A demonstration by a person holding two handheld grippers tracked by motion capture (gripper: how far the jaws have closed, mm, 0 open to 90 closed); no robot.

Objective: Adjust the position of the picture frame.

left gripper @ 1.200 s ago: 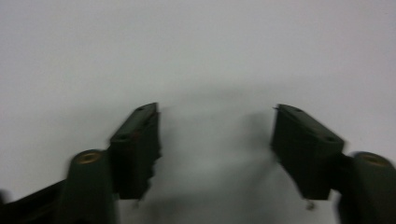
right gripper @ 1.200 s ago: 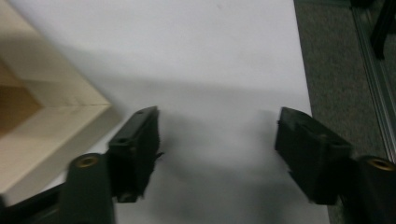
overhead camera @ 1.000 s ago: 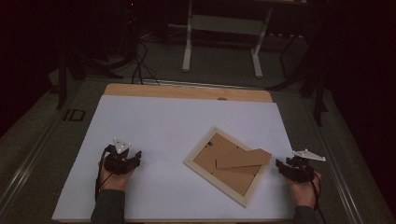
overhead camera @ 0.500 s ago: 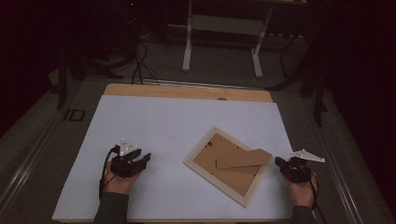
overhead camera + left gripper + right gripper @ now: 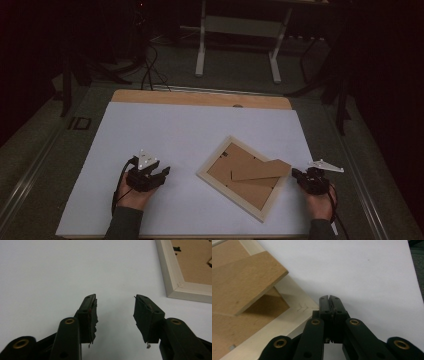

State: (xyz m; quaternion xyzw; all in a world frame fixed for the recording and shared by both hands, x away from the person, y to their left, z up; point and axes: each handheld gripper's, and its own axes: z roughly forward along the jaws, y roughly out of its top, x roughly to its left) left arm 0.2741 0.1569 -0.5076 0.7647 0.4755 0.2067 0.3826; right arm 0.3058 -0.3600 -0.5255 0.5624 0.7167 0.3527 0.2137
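A picture frame (image 5: 245, 177) lies face down, right of centre on the white table (image 5: 175, 130), its stand (image 5: 261, 170) propped up. The left gripper (image 5: 164, 173) gapes wide, empty, near the frame's left corner. The right gripper (image 5: 296, 173) is closed on nothing — at the right corner. The frame looks light, stiff — best gripped by its wooden rim.
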